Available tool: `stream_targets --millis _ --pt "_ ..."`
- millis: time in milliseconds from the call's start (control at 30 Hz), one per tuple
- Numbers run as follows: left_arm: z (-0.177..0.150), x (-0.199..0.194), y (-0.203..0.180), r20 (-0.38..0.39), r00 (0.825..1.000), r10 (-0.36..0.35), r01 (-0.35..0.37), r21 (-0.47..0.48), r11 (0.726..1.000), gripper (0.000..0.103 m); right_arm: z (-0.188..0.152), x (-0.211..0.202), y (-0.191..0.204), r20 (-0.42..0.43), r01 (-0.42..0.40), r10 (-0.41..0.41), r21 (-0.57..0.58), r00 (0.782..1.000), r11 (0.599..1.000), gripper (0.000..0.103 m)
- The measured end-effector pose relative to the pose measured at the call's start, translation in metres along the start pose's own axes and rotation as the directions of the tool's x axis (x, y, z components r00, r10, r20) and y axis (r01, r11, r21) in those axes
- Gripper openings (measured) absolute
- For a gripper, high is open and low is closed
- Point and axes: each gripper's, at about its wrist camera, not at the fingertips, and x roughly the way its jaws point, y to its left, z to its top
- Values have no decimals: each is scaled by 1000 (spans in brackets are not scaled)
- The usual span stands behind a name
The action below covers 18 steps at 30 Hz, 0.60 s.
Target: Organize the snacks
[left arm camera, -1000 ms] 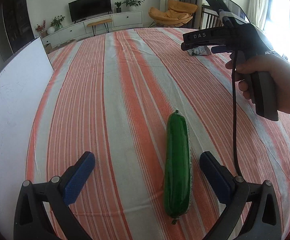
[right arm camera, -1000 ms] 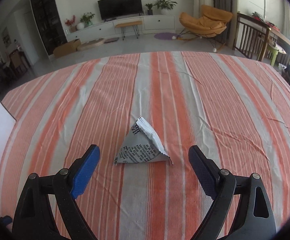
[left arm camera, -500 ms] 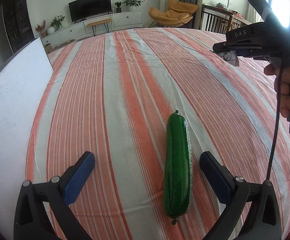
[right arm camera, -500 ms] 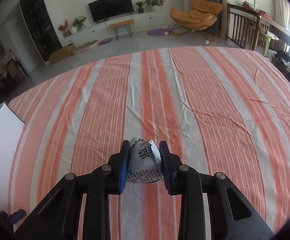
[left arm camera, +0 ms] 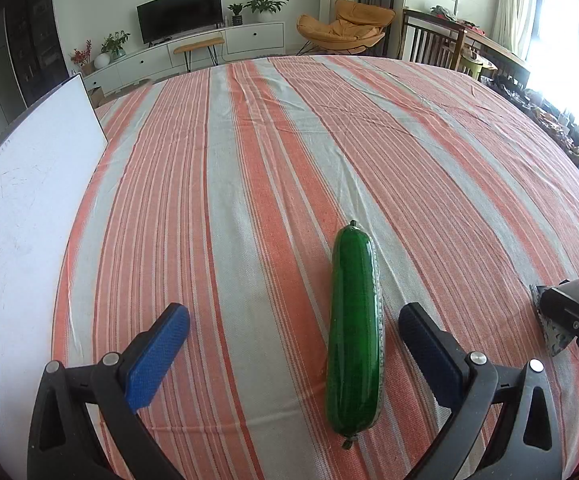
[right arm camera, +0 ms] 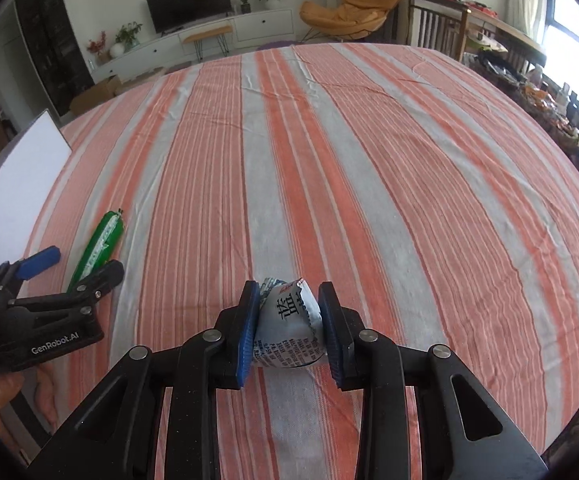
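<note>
My left claw [left arm camera: 293, 354] stands wide open astride the glossy green plastic-wrapped sausage [left arm camera: 354, 334]; its long axis runs along my fingers; right claw [right arm camera: 289, 328], beside it, grips the crumpled printed snack packet [right arm camera: 287, 326].

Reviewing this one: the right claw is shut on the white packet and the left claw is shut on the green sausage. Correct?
Not quite. The left claw is open: the left wrist view shows the green sausage lying on the cloth between its spread fingers, ungripped. The right claw is indeed shut on the white packet.
</note>
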Motion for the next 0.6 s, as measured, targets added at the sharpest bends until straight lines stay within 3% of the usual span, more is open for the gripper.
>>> stream_targets --millis 133,167,200,300,600 --pt "0 0 0 0 1000 0 0 0 1000 103 -13 -1 -3 65 17 -20 43 998 999 51" --pt "0 0 0 0 1000 0 0 0 1000 103 -15 -1 -2 84 24 -27 40 996 999 64" --pt "0 0 0 0 1000 0 0 0 1000 103 -19 -1 -2 95 37 -40 34 995 999 71" --pt "0 0 0 0 1000 0 0 0 1000 103 -21 5 7 78 75 -74 -12 994 997 80" --pt "0 0 0 0 1000 1 -1 0 1000 103 -25 7 2 71 86 -85 -21 994 996 85"
